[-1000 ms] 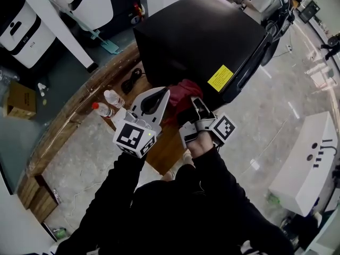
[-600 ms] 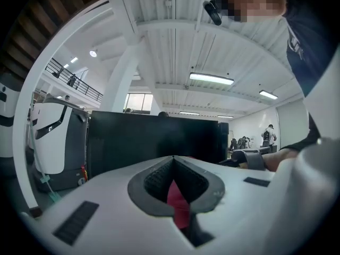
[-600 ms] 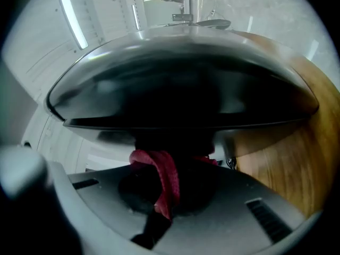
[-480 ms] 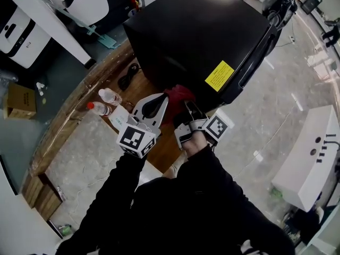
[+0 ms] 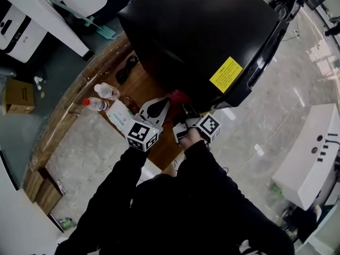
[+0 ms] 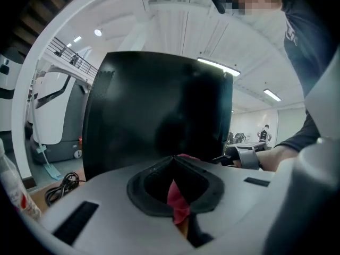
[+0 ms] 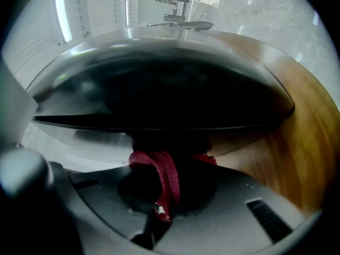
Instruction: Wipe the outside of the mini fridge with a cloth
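Note:
The black mini fridge (image 5: 202, 31) stands on a wooden platform (image 5: 143, 84), with a yellow label (image 5: 226, 74) on its near side. A red cloth (image 5: 178, 97) is bunched against the low part of that side. Both grippers hold it. My left gripper (image 5: 162, 104) is shut on the cloth (image 6: 178, 206), facing the fridge's dark wall (image 6: 159, 110). My right gripper (image 5: 185, 110) is shut on a fold of the cloth (image 7: 163, 177) just under the fridge (image 7: 159, 100). The jaws hide most of the cloth.
Two plastic bottles (image 5: 106, 91) and a white pack (image 5: 121, 116) lie on the platform left of the grippers. A black cable (image 5: 126, 68) is coiled beside the fridge. A cardboard box (image 5: 18, 95) sits far left, and a white unit (image 5: 308, 158) stands on the floor to the right.
Both grippers and the cloth have slid down the fridge's near side toward its lower edge. Less of the cloth shows now, and the head view has shifted.

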